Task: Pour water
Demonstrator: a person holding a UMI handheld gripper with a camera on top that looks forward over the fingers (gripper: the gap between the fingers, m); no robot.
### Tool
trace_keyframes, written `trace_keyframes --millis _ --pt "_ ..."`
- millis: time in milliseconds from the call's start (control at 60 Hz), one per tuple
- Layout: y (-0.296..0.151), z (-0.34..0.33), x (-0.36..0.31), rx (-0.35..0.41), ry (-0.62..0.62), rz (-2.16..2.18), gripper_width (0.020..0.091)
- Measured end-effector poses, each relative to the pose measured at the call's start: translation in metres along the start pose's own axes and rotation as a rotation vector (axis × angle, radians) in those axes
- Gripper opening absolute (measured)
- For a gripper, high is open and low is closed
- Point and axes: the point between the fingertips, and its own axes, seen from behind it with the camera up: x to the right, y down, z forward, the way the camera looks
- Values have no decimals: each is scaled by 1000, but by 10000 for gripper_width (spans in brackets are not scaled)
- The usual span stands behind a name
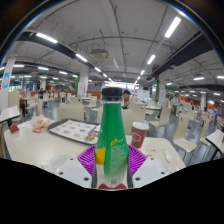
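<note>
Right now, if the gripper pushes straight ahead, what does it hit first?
Nothing right away: the green bottle already sits between the fingers of the gripper and would travel with it. Beyond it, the red cup stands just right of the line and is likely first, though depth is unclear.

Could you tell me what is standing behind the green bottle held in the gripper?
A red cup stands behind the green bottle, which hides the tabletop directly beyond it.
</note>
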Motion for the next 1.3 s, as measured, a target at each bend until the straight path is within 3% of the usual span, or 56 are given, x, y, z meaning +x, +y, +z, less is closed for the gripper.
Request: trace_keyframes --millis 83,183,217,367,533,567,667,700,750,800,1067,1183,1300 --pt "22 40 1 -34 -21 25 400" --pt "59 36 7 -66 -25 16 401" --pt "51 30 7 -20 -26 35 417" --pt "52 32 8 21 -36 74 434" --pt "52 30 8 11 -23 76 435" --pt "54 44 8 4 -19 87 471" --pt "57 26 11 -87 -6 113 562" --pt "65 29 10 -133 -2 128 657" --pt "67 20 9 -189 10 151 866" --pt "69 12 5 -222 26 158 836" --pt "52 -79 -37 -376 140 197 852" --pt "70 -120 -94 -527 163 246 848" --pt "57 -133 -174 -571 124 194 846"
